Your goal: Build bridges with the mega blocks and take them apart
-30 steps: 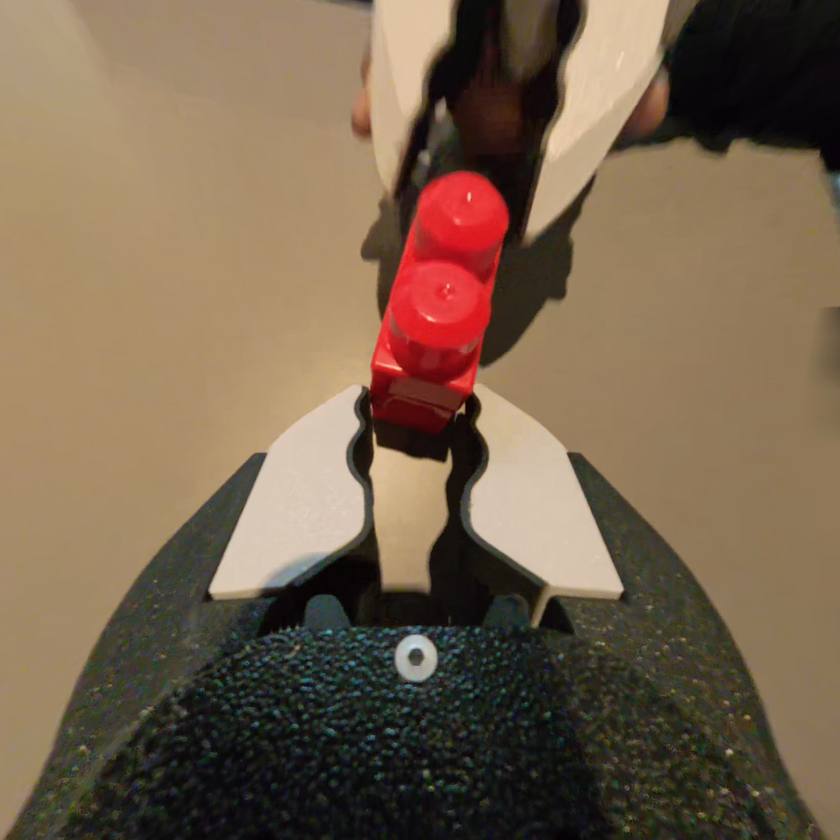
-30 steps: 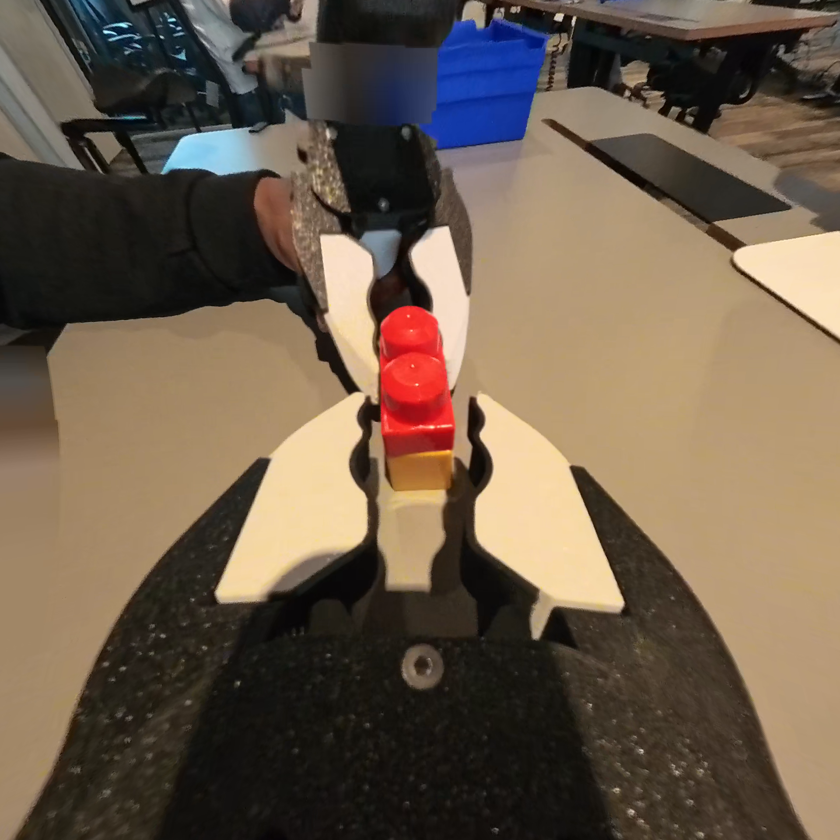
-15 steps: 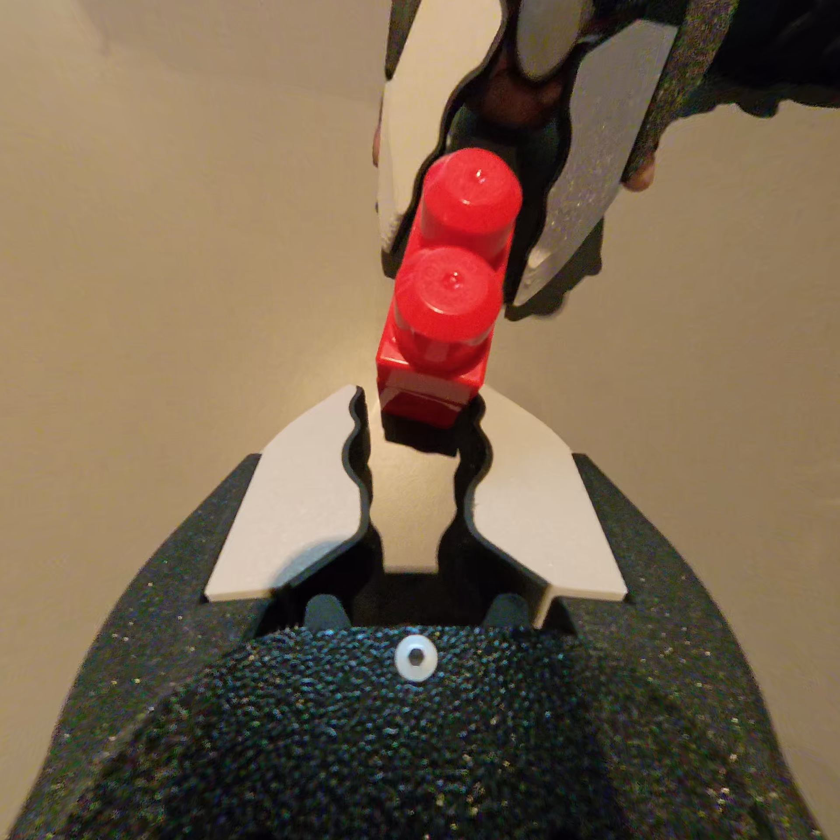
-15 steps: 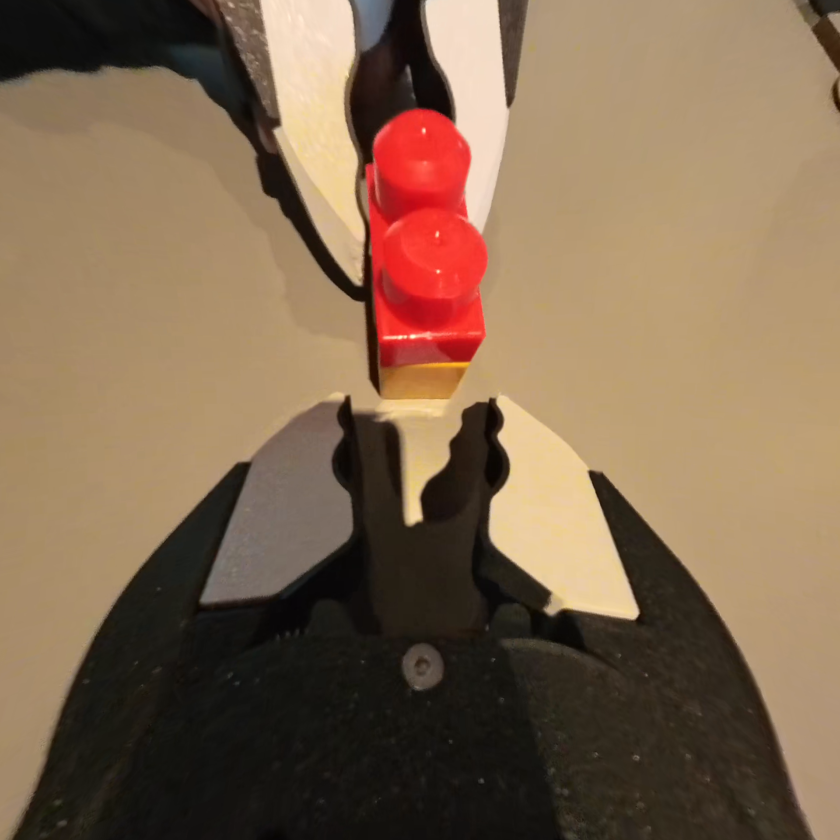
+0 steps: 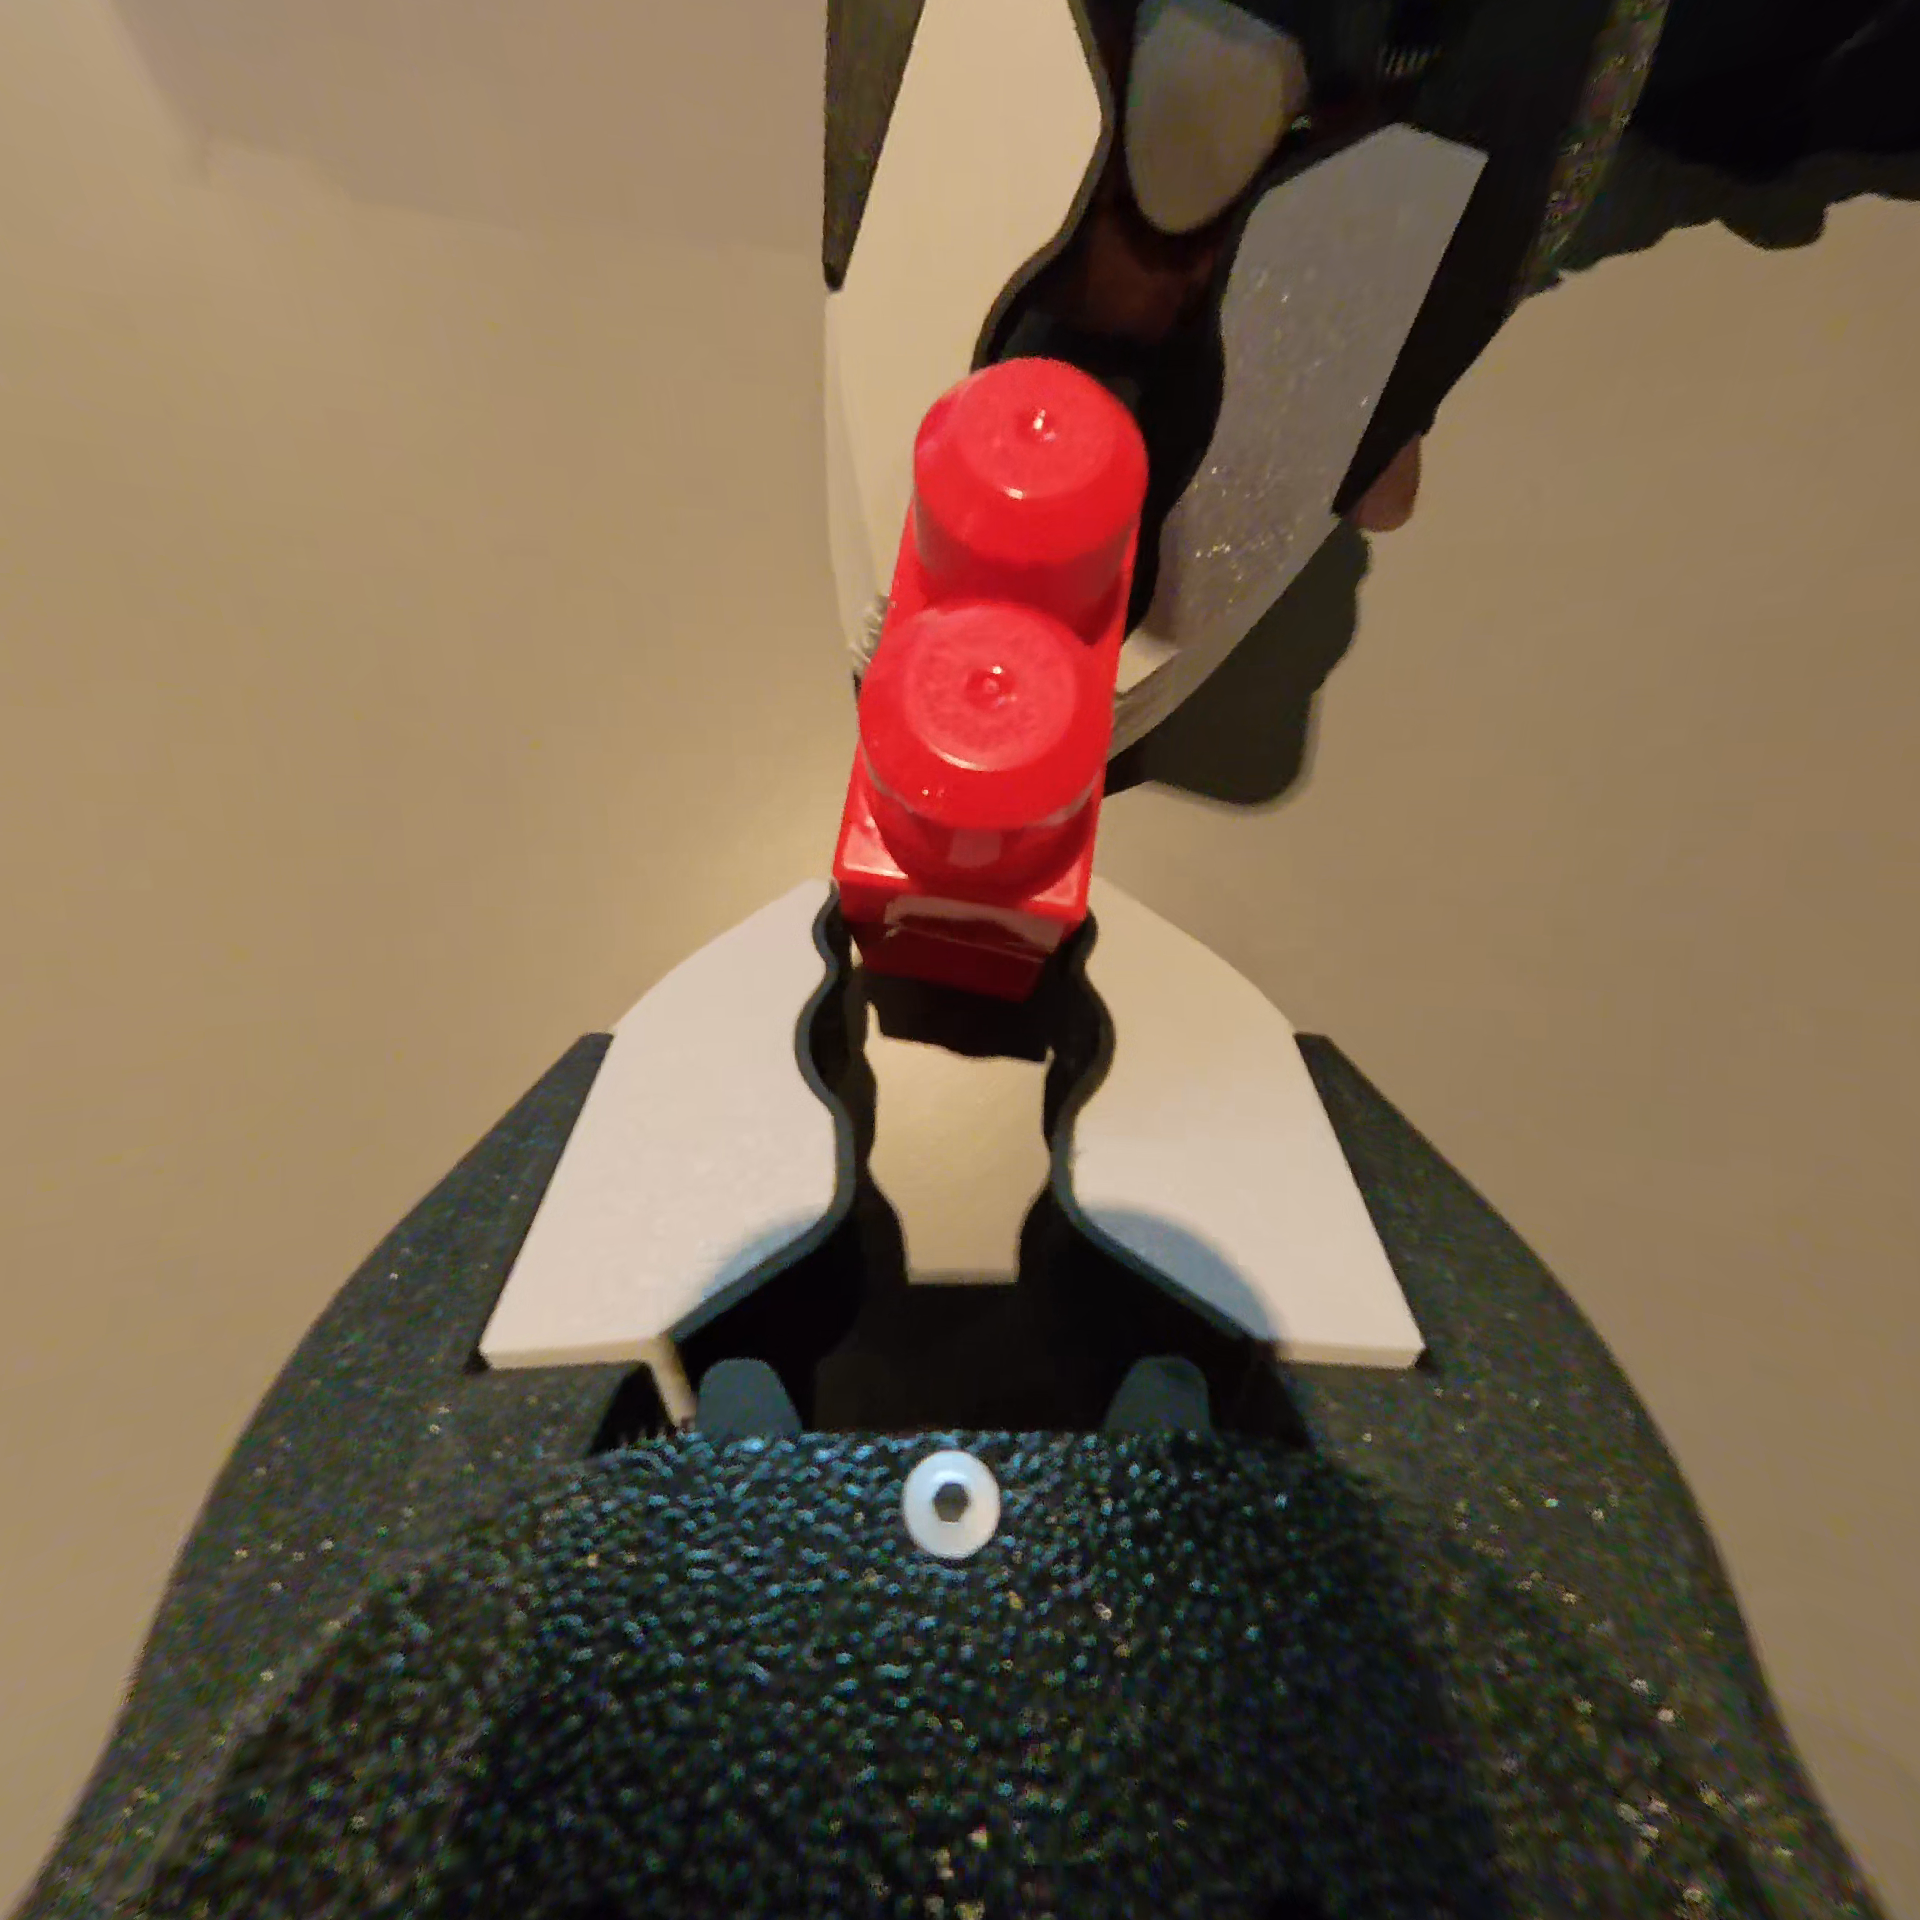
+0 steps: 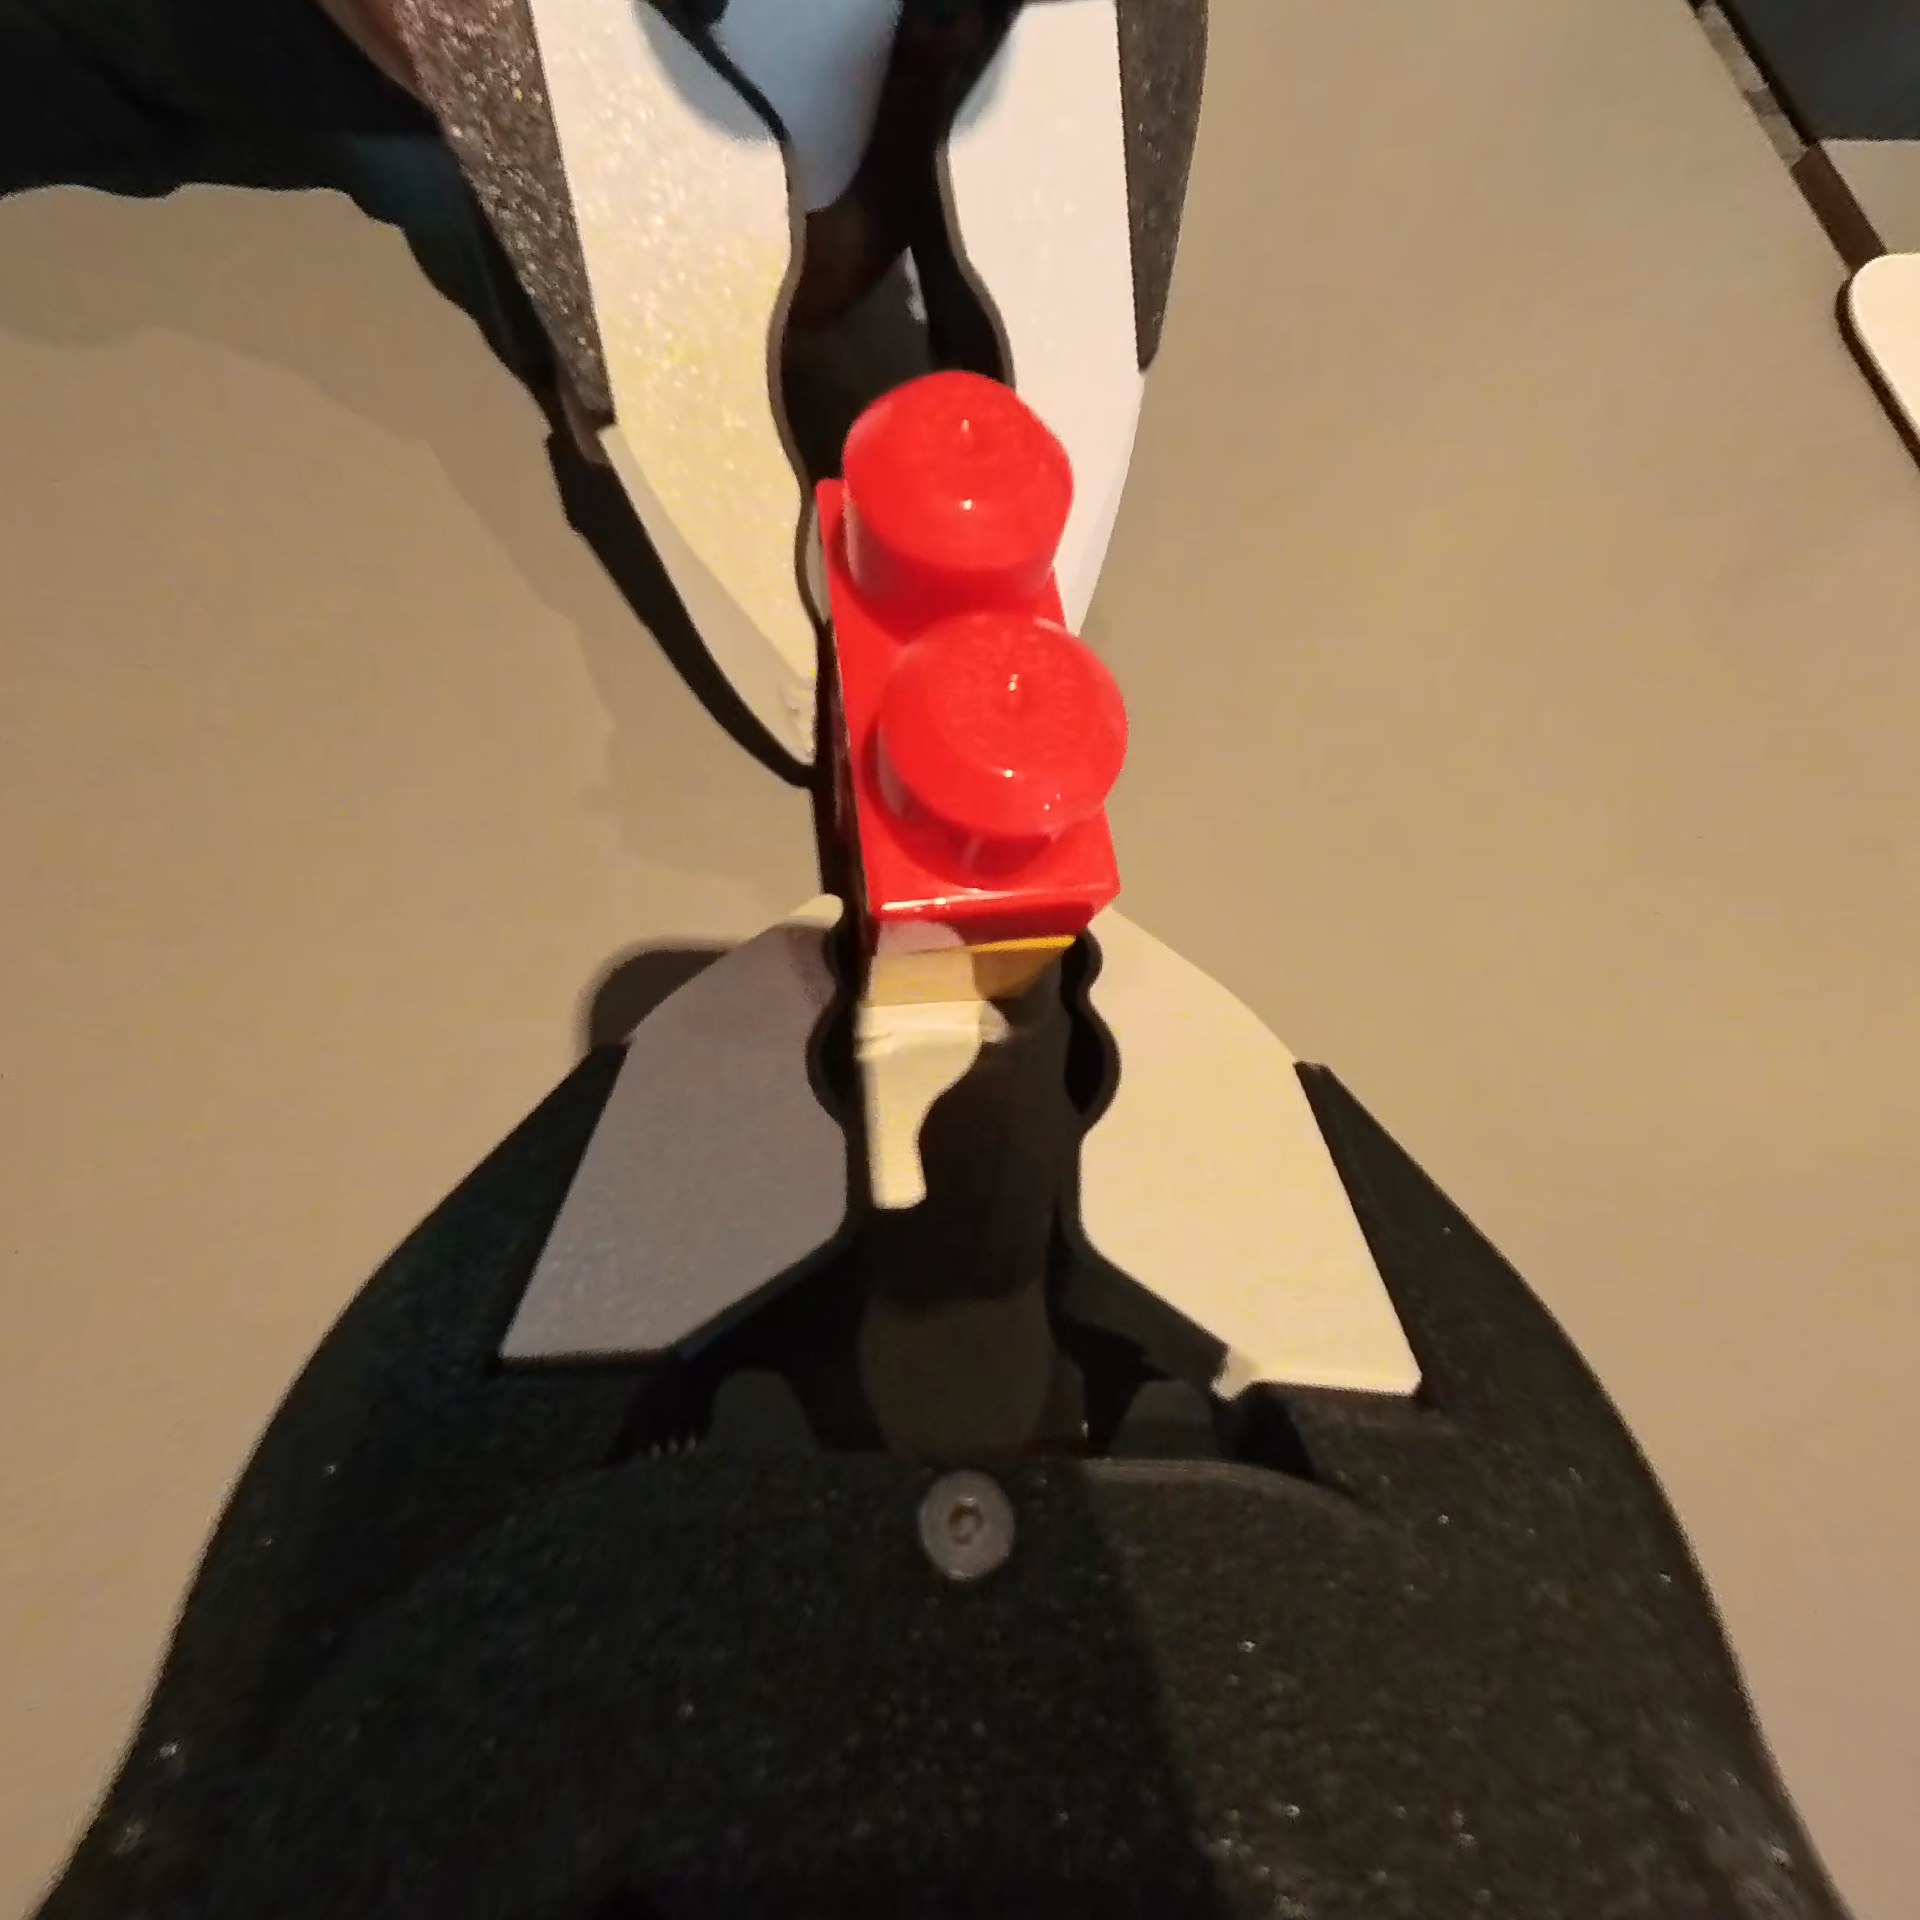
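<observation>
A red two-stud block sits on a yellow block, which shows only in the right wrist view. My left gripper is shut on the near end of the red block. My right gripper faces it from the other end, shut on the yellow block just under the red block. Each gripper shows at the top of the other's view: the right gripper and the left gripper. I cannot tell whether the stack touches the table.
A beige table lies under everything. A dark sleeve reaches in from the top right, and another sleeve from the top left. A white board's corner is at the right edge, with a dark strip behind it. Only a small space, under 4 cm, lies between the two pairs of fingers.
My right gripper tilted down towards the table, opened, moved forward and closed on the yellow block. My left gripper kept its hold on the red block.
</observation>
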